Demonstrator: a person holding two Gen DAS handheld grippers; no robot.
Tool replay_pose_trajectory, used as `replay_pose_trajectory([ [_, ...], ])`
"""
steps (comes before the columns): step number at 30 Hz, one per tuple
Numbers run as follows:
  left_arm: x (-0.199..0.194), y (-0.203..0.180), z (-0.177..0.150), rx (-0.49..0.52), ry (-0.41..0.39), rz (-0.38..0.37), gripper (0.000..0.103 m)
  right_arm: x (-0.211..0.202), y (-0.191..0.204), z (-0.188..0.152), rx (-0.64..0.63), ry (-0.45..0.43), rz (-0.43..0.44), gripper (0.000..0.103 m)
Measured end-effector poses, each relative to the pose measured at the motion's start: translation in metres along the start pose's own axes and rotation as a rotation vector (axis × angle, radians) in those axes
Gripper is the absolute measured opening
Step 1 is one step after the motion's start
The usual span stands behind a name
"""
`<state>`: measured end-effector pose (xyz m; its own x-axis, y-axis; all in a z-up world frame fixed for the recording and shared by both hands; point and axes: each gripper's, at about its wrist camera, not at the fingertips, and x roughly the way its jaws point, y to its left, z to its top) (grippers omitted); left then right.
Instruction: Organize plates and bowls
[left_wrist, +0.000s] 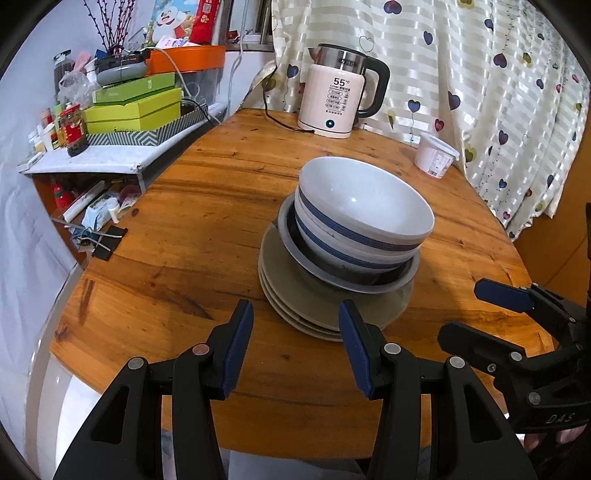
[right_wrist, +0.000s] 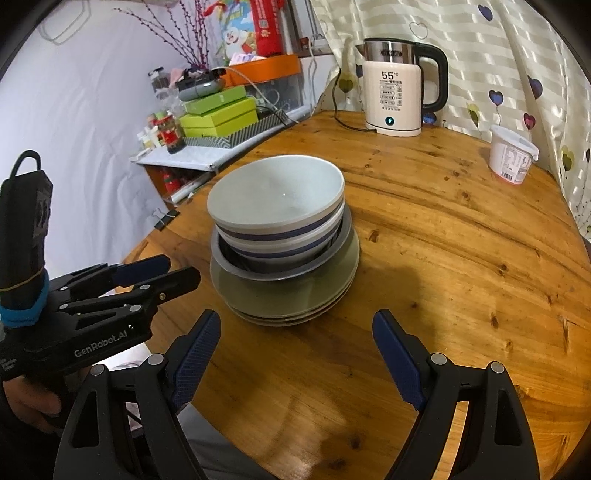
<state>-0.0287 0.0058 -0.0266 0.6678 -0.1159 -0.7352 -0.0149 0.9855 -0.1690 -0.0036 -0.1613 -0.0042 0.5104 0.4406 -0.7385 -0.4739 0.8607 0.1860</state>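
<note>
A stack of dishes stands mid-table: white bowls with blue bands (left_wrist: 365, 214) (right_wrist: 277, 206) nested in a grey deep dish (left_wrist: 332, 275) (right_wrist: 229, 264), on several grey-green plates (left_wrist: 295, 295) (right_wrist: 288, 299). My left gripper (left_wrist: 295, 317) is open and empty, just in front of the plates; it also shows in the right wrist view (right_wrist: 173, 271). My right gripper (right_wrist: 297, 325) is open and empty, just short of the stack; in the left wrist view (left_wrist: 476, 314) it sits to the right.
A round wooden table (left_wrist: 207, 236) (right_wrist: 461, 258) carries a white kettle (left_wrist: 340, 96) (right_wrist: 395, 92) with a cord at the back and a white tub (left_wrist: 436, 155) (right_wrist: 511, 155) at the right. A cluttered shelf with green boxes (left_wrist: 136, 107) (right_wrist: 218, 114) stands left. A curtain hangs behind.
</note>
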Motion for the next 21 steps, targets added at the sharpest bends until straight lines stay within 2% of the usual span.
replay_pose_trajectory([
  [4, 0.007, 0.003, -0.001, -0.020, 0.016, -0.023, 0.049, 0.003, 0.002, 0.000, -0.009, 0.005, -0.007, 0.085],
  [21, 0.019, 0.006, -0.005, -0.030, 0.030, 0.004, 0.049, 0.014, 0.006, -0.003, -0.034, 0.026, -0.019, 0.085],
])
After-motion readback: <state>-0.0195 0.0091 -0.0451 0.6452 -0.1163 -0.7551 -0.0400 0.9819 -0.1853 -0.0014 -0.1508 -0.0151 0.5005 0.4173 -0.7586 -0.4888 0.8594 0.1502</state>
